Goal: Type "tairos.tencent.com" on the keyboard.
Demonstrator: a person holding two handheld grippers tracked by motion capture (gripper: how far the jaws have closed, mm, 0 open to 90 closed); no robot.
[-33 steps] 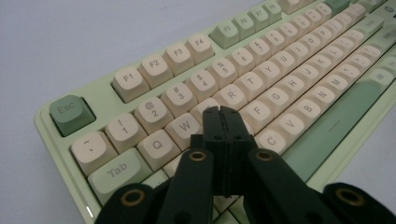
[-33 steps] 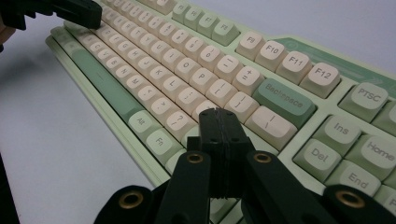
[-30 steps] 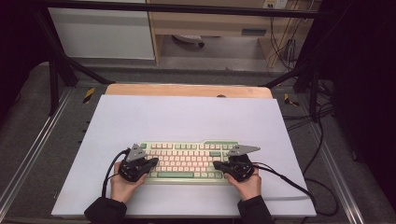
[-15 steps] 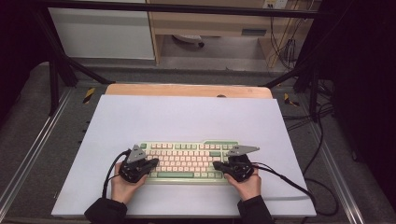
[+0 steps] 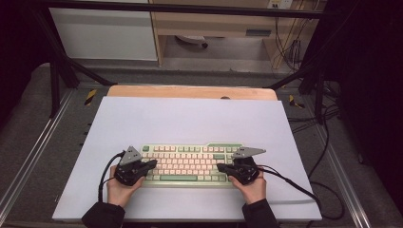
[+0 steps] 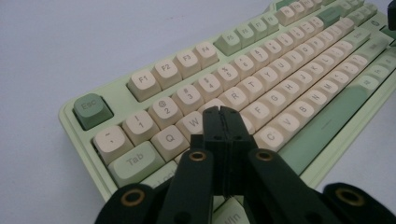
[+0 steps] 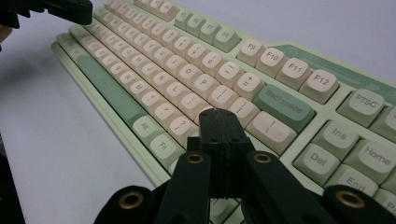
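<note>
On the left of the high view, the person's left hand point(image 5: 119, 189) holds the left gripper point(image 5: 151, 164), a black two-jaw tool with a grey three-cornered plate on top and a black cable looping off toward the table's left side. Its tips reach over the left end of the keyboard. In the left gripper view the two black jaws are pressed flat together with nothing between them, and their joined tip point(image 6: 220, 111) sits above the letter rows near the W and E keys; whether it touches a keycap I cannot tell.

The pale green mechanical keyboard with cream and darker green keycaps point(image 5: 190, 164) lies flat on the white sheet covering the table point(image 5: 190, 118), near the front edge and roughly centred, its long side running across. A strip of bare wooden table edge point(image 5: 190, 91) shows behind the sheet.

To the right, the person's right hand point(image 5: 253, 186) holds the right gripper point(image 5: 221, 167), the same black make, pointing inward over the keyboard's right end, its cable trailing off to the right. In the right gripper view its jaws are also closed tight on each other, empty, with the tip point(image 7: 219, 113) above the keys just below the green Backspace key point(image 7: 284, 107).
</note>
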